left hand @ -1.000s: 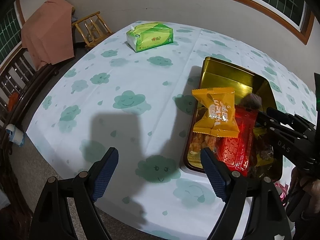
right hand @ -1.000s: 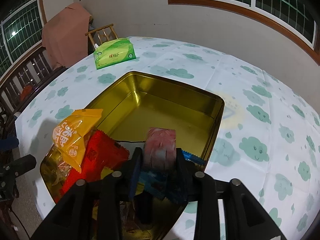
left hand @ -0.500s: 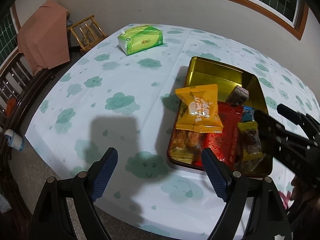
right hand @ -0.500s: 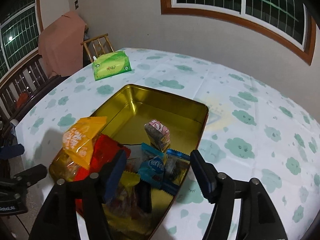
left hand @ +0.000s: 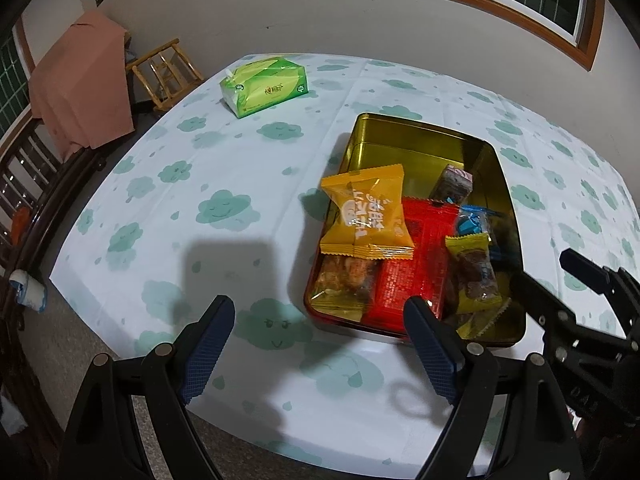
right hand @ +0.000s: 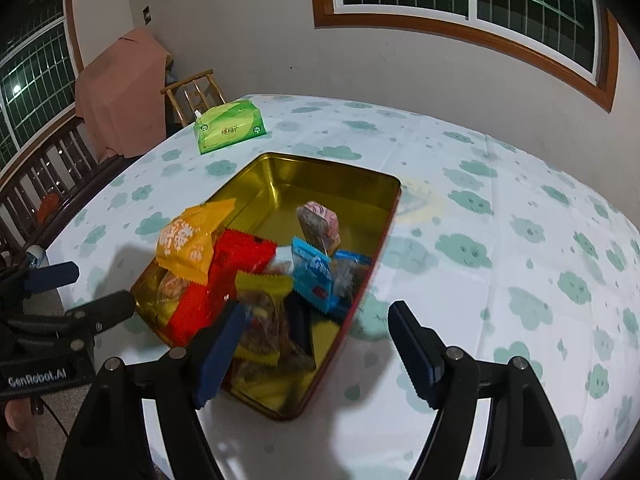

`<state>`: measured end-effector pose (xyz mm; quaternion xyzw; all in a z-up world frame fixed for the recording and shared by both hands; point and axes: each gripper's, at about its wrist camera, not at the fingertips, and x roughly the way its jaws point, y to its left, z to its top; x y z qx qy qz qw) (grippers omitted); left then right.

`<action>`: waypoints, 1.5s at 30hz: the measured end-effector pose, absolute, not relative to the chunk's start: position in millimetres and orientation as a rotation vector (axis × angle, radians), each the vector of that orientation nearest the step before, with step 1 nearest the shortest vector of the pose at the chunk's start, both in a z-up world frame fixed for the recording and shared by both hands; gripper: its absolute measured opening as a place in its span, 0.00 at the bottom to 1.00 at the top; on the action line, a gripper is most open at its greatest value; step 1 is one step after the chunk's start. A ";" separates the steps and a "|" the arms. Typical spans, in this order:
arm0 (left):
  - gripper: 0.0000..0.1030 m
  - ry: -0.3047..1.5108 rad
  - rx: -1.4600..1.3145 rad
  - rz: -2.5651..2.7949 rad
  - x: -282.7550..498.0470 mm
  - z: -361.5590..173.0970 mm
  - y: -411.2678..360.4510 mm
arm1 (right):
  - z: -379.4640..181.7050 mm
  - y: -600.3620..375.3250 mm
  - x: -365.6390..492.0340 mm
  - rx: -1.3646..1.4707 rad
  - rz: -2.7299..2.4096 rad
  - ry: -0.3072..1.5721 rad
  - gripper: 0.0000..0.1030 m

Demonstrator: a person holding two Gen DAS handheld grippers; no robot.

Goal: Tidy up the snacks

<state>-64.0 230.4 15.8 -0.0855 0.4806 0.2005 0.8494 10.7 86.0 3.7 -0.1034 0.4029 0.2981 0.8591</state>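
A gold tin (left hand: 420,136) (right hand: 320,164) lies on the cloud-print tablecloth. Its near half holds an orange packet (left hand: 366,212) (right hand: 188,240), a red packet (left hand: 416,264) (right hand: 224,280), a blue packet (left hand: 472,220) (right hand: 312,276) and a yellow-edged pack (left hand: 472,276). A small pink pack (left hand: 452,182) (right hand: 318,224) stands upright mid-tin. My right gripper (right hand: 316,308) hovers over the tin's near end. Its jaws are opening, with no pad touching anything. My left gripper (left hand: 318,312) is open and empty above the cloth, just left of the tin's near corner.
A green tissue pack (left hand: 264,86) (right hand: 230,130) sits at the far left of the table. Beyond it stand a wooden chair (left hand: 164,68) and furniture draped in pink cloth (left hand: 80,84). The table's near edge runs under both grippers. A dark wooden railing (left hand: 24,184) lines the left side.
The right gripper let go of the pink pack, which now stands in the tin; its jaws spread wide and it drew back and up. The left gripper backed off slightly, still open.
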 end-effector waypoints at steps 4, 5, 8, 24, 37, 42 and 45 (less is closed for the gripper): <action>0.82 1.014 -0.173 0.419 -63.7 16.6 225.8 | 1.0 78.6 4.9 -0.217 0.616 0.858 0.75; 0.82 1.013 -0.171 0.419 -63.9 17.0 224.8 | -0.3 77.6 3.6 -0.221 0.615 0.862 0.76; 0.82 1.014 -0.168 0.418 -64.3 17.6 222.7 | -2.5 74.9 1.2 -0.219 0.609 0.871 0.77; 0.82 1.009 -0.179 0.401 -65.1 20.0 215.8 | -3.9 69.5 -6.0 -0.220 0.609 0.876 0.77; 0.82 1.013 -0.177 0.405 -63.7 18.5 216.2 | -6.8 69.9 -6.6 -0.224 0.612 0.877 0.77; 0.83 1.008 -0.166 0.401 -63.0 16.7 214.6 | -10.1 70.1 -6.4 -0.226 0.617 0.883 0.77; 0.83 0.992 -0.166 0.382 -64.3 15.6 214.1 | -11.8 70.3 -5.3 -0.228 0.617 0.887 0.77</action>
